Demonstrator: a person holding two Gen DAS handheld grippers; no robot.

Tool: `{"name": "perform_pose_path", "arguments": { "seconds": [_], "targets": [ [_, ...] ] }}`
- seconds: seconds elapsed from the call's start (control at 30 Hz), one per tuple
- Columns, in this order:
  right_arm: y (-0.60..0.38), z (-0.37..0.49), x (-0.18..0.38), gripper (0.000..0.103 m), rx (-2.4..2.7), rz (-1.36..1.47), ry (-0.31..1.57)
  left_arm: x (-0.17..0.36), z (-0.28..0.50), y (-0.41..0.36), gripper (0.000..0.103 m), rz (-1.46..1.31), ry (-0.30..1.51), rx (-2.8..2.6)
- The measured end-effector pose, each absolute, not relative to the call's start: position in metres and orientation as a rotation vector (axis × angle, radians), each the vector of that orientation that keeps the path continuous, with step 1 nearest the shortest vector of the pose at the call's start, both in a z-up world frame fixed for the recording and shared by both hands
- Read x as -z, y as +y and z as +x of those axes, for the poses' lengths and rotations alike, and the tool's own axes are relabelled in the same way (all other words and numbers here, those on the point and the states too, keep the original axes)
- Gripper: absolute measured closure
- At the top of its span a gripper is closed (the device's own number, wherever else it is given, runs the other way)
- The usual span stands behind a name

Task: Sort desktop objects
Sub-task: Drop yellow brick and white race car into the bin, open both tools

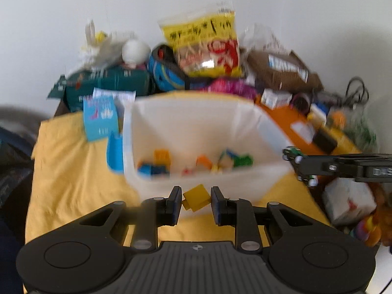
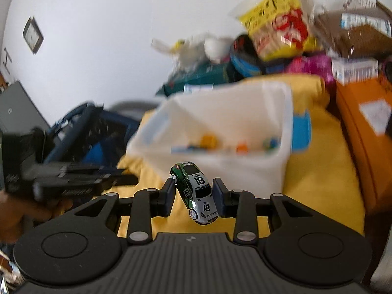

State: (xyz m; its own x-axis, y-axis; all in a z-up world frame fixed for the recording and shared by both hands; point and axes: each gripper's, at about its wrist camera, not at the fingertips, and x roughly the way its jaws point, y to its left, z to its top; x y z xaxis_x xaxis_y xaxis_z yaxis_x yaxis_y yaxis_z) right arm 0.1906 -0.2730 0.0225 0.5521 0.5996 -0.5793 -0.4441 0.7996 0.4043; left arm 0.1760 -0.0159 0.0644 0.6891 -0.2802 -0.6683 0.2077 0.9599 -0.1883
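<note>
A: Where are the two grippers?

B: Both sit in front of the white bin (image 1: 196,132), angled down toward it. The left gripper (image 1: 196,199) is at the bin's near wall, its fingers (image 1: 174,202) clamped on one yellow toy brick (image 1: 196,197), which sits tilted between the pads.

A: And the right one?

B: The right gripper (image 2: 194,193) grasps one toy car (image 2: 196,191), white and green with the number 18 on roof and door. The car hangs nose-down and skewed between the fingers (image 2: 218,196). From the left wrist view the same gripper comes in from the right edge, level, with the car at the bin's right rim.

A: What is in the bin?

B: Small coloured pieces on its floor: orange, blue, green, yellow. The blur prevents an exact count; I would say more than five.

A: And around it?

B: The bin stands on a yellow cloth (image 1: 73,171) spread over the surface. One blue piece (image 1: 115,154) leans just beside the bin's left wall, and one light blue card box (image 1: 100,117) stands behind that. One orange box (image 2: 362,127) lies along the right. At the back is a heap against the wall, topped by one yellow snack bag (image 1: 205,41) and one brown packet (image 1: 281,68).
</note>
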Motion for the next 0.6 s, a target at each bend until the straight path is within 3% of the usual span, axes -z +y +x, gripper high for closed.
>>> {"name": "perform_pose_path", "arguments": {
  "seconds": [0.23,0.5,0.53,0.6],
  "targets": [
    [-0.270,0.254,-0.049,0.066,-0.557,0.234,0.786,-0.098,0.224,-0.019,0.074,-0.064,0.754,0.253],
    [-0.265,0.298,-0.046,0.065,-0.486,0.193,0.904,-0.096,0.266,-0.025,0.073,-0.058,0.833,0.201],
    [-0.264,0.303,-0.043,0.064,-0.476,0.198,0.920,-0.093,0.270,-0.026,0.068,-0.049,0.851,0.186],
    [-0.262,0.309,-0.038,0.063,-0.462,0.193,0.943,-0.086,0.278,-0.029,0.044,-0.030,0.902,0.155]
  ]
}}
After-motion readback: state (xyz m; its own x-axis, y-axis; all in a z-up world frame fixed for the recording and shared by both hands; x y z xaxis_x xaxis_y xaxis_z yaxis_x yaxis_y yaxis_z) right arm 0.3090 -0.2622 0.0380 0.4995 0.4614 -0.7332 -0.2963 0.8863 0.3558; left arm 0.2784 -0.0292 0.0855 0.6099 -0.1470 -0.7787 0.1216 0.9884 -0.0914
